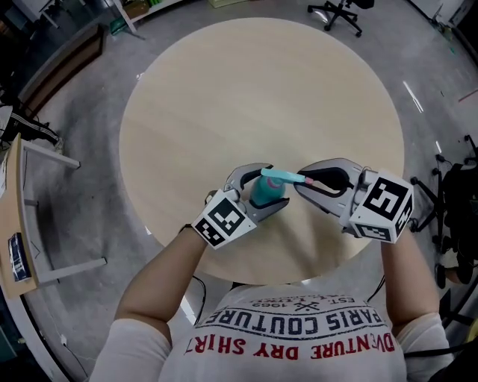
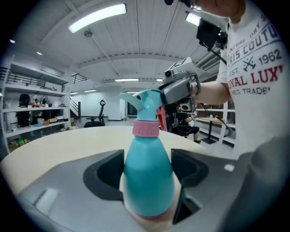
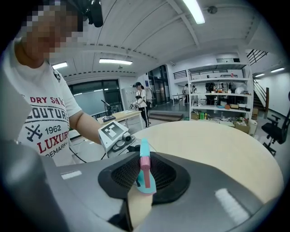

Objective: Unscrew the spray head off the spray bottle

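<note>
A teal spray bottle with a pink collar stands upright on the round wooden table, near its front edge. My left gripper is shut on the bottle's body, one jaw pressed against each side. The teal spray head points sideways on top. My right gripper comes in from the right and is shut on the spray head, whose pink trigger sits between the jaws. The left gripper's marker cube shows behind it.
An office chair stands past the table's far edge. A desk is at the left and dark equipment at the right. Shelving lines the room's wall.
</note>
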`<state>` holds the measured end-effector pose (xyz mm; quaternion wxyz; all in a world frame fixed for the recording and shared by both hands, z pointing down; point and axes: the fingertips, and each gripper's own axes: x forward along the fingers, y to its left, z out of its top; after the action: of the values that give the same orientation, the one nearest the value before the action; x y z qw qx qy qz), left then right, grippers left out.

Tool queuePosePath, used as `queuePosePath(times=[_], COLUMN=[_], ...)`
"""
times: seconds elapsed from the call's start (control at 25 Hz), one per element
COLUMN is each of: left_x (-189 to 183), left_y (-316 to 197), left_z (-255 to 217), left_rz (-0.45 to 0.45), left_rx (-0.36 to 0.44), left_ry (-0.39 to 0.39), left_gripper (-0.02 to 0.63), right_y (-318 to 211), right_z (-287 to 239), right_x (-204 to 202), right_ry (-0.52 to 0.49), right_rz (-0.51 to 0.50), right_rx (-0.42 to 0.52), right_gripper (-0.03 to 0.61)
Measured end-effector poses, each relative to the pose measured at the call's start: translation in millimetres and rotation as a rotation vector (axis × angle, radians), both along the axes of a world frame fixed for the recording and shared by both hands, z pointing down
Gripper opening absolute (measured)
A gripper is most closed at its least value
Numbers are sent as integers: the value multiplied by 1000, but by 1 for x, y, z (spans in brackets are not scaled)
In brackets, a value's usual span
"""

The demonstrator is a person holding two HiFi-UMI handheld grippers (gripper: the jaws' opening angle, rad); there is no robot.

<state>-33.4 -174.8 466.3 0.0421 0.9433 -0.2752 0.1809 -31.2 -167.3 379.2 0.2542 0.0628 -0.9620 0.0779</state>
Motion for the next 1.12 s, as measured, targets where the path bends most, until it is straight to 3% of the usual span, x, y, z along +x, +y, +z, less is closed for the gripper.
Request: queuePosePath(times=[0.16, 0.48, 0.88, 1.0, 1.12], left_x=[5, 11, 8, 12, 7], left_y=[1, 2, 8, 4, -6], left_z=[0, -1, -4, -4, -8], left_rz=[57, 52, 58, 24, -124], left_rx=[-1, 12, 16, 29, 47], left_ry=[-17, -13, 39, 5, 4], left_gripper=[321, 321, 318, 321, 352], right_y=[1, 2, 5, 4, 1], right_z=[-3, -12, -13, -13, -13], right_x=[0, 1, 0, 2, 4], right_ry=[-5, 4, -6, 4, 19], right_rz=[-15, -10, 30, 42, 86], right_rx=[10, 69, 66, 78, 91], right_gripper=[66, 66, 66, 66, 66])
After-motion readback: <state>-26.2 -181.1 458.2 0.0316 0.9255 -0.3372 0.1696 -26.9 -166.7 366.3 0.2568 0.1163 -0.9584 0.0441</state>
